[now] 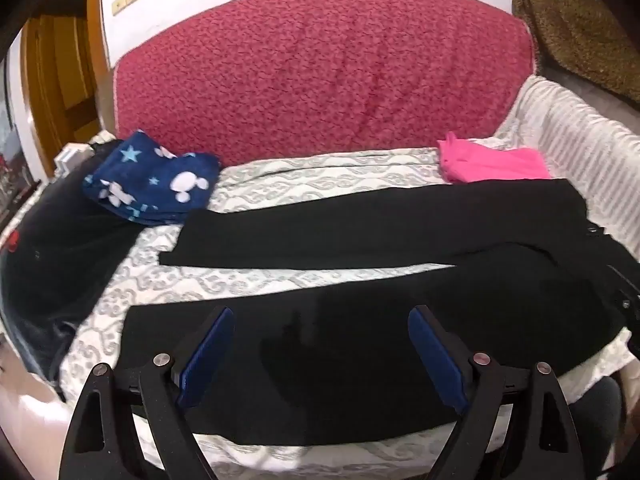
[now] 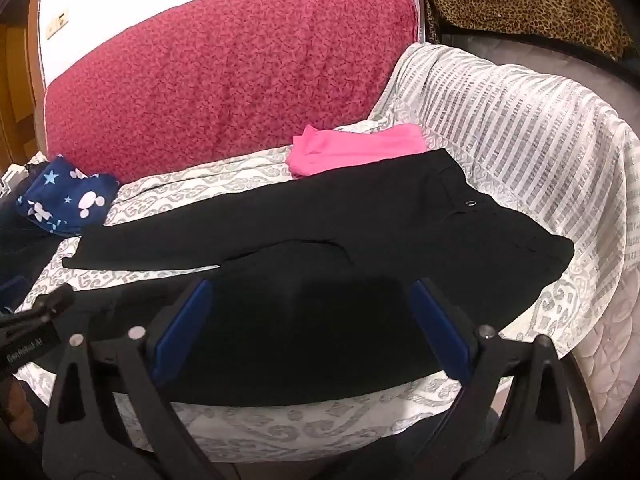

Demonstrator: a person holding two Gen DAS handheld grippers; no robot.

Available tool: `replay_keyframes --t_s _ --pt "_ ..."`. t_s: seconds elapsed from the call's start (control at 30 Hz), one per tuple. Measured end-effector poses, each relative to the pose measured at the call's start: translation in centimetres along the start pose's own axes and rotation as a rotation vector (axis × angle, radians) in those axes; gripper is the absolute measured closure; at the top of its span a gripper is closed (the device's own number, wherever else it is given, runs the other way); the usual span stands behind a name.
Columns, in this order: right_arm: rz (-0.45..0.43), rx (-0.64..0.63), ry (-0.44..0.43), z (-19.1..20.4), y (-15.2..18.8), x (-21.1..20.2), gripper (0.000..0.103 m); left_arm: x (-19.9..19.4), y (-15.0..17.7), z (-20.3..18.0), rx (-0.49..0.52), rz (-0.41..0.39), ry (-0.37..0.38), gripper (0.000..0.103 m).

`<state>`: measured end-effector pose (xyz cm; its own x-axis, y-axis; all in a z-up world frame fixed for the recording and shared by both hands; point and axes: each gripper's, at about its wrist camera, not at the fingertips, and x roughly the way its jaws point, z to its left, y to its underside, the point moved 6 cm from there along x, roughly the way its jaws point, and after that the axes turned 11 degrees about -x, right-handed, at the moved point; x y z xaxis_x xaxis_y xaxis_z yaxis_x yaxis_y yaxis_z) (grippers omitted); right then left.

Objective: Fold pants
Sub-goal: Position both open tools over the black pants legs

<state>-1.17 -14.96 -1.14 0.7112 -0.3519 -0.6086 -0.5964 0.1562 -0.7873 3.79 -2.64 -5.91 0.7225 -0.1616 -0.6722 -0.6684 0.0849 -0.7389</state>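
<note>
Black pants (image 1: 360,232) lie spread flat on the bed, waist to the right, both legs running left with a gap between them. They also show in the right wrist view (image 2: 320,220), with the waist button (image 2: 471,203) up. My left gripper (image 1: 320,316) is open and empty, above the near leg. My right gripper (image 2: 314,288) is open and empty, above the near leg close to the seat. The tip of the left gripper (image 2: 44,308) shows at the left edge of the right wrist view.
A white patterned bedsheet (image 1: 248,280) covers the bed. A folded pink garment (image 1: 492,160) lies behind the waist. A blue star-print cloth (image 1: 148,180) and dark clothes (image 1: 60,248) lie at the left. A red padded headboard (image 1: 320,80) stands behind, a striped cover (image 2: 520,140) at right.
</note>
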Motion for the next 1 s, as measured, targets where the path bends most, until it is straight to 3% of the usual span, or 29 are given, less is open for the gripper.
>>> replay_keyframes --t_s 0.07,0.2,1.0 --pt "-0.015 0.013 -0.035 -3.8 0.1 0.1 0.003 -0.1 0.2 -0.2 -0.006 -0.005 0.017 0.012" --pt "-0.014 0.014 -0.038 -4.8 0.4 -0.3 0.003 -0.4 0.6 -0.6 0.014 -0.01 0.028 0.012" --pt "-0.009 -0.007 -0.031 -5.8 0.7 -0.9 0.003 -1.2 1.0 -0.5 0.016 -0.009 0.067 0.012"
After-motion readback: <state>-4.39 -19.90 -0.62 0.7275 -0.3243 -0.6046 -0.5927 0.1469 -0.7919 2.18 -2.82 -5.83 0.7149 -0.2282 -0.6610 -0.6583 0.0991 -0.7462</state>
